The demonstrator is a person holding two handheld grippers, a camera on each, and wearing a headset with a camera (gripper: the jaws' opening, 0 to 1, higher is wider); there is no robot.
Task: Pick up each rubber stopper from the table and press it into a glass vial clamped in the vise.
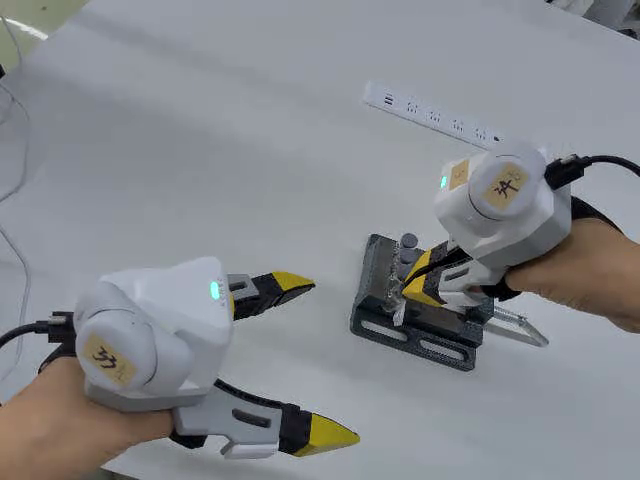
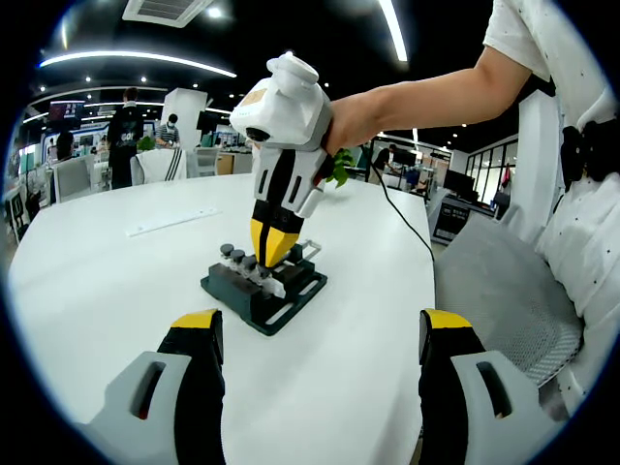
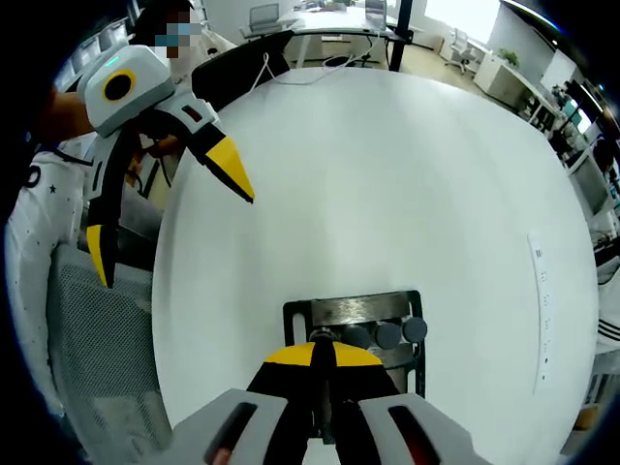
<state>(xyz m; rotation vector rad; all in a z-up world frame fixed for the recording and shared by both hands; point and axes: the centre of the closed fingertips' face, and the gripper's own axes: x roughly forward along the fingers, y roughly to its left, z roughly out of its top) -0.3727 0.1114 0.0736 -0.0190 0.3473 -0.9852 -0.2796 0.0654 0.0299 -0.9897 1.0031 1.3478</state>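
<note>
The right gripper (image 1: 412,288) stands over the vise (image 1: 425,340), toward the desk's (image 1: 200,150) near edge. Its jaws are together, tips just beside three seated grey stoppers (image 3: 387,334). The left gripper (image 1: 332,360) hovers well apart from the vise, jaws spread wide.

A dark vise (image 1: 420,335) sits flat on the white worktop (image 1: 250,150). Clamped in it stands a row of upright vials (image 1: 404,264), each capped with a grey stopper (image 1: 408,241).

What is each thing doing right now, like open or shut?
left gripper: open, empty, over the table.
right gripper: shut, tips down at the vise.
vise: holding a row of vials.
vials: upright, grey stoppers on top.
power strip: flat on the table.
</note>
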